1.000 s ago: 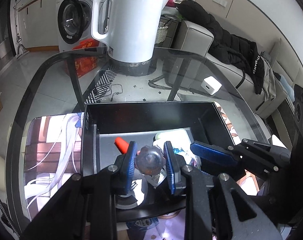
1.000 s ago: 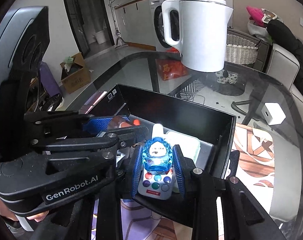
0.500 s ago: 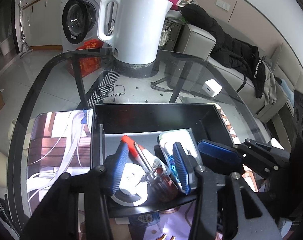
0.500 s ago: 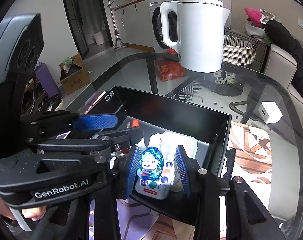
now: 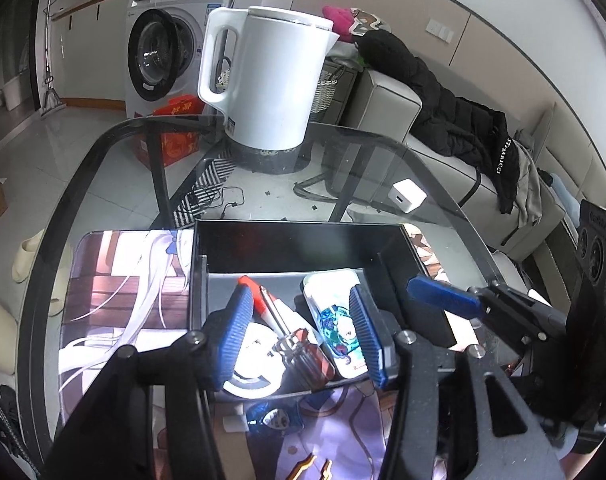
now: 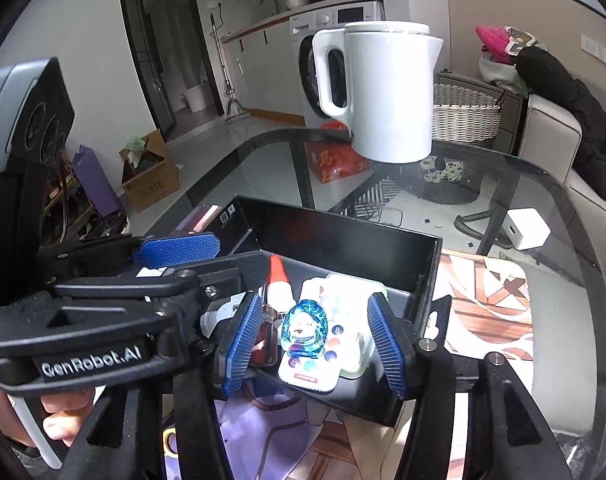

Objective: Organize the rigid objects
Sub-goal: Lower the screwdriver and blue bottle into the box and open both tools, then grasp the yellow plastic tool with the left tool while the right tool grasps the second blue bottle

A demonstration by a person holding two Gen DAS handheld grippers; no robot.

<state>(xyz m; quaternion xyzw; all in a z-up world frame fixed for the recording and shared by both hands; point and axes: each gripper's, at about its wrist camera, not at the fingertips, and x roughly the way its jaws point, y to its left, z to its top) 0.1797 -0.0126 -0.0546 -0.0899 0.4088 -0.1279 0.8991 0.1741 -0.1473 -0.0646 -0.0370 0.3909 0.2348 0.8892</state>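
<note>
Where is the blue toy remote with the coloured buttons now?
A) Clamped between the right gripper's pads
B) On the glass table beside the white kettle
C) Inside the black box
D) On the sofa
C: the toy remote lies inside the black box, between the opening pads of the right gripper, which do not touch it.

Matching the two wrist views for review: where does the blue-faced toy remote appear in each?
Left wrist: the toy remote lies in the black box, low and right of centre, just inside the right finger of the left hand-held gripper.
Right wrist: the toy remote sits low centre, between the fingers of the right hand-held gripper, untouched.
Shared landmark: the white kettle beyond the box.
</note>
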